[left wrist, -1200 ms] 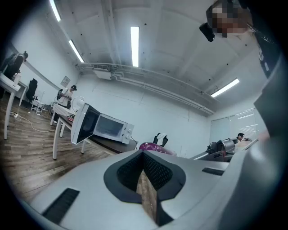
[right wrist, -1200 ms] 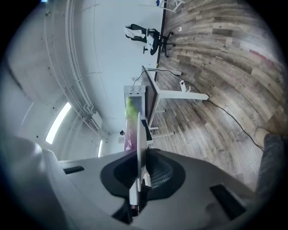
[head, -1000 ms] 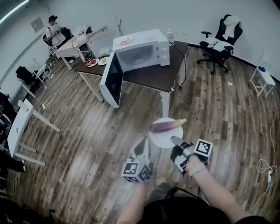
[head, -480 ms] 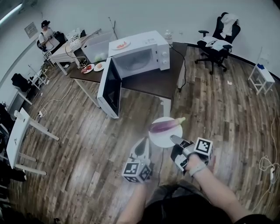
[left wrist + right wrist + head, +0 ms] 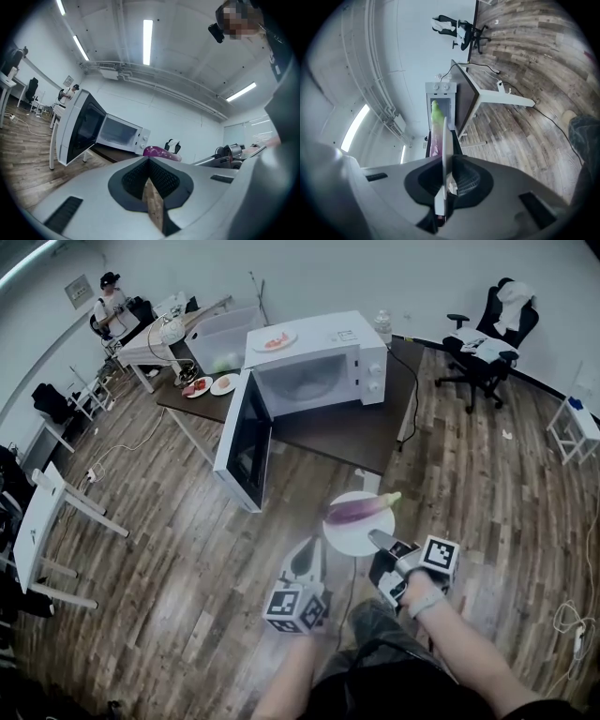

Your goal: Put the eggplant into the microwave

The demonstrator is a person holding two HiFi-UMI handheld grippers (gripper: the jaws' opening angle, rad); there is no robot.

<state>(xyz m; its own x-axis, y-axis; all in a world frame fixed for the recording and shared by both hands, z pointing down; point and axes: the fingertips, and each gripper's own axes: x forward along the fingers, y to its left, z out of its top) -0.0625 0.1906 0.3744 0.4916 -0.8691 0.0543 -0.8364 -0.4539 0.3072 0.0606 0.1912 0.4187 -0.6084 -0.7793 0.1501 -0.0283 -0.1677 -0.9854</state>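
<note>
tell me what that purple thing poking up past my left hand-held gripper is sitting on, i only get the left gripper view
Observer: The purple eggplant, green at its stem end, lies on a round white plate.
Operator: what's holding the plate up
Observer: The right hand-held gripper is shut on the plate's near rim. Its own view shows the rim edge-on between the jaws.
Operator: anything on top of the microwave
Observer: Yes, a small plate with red food sits on the roof of the white microwave oven.
</note>
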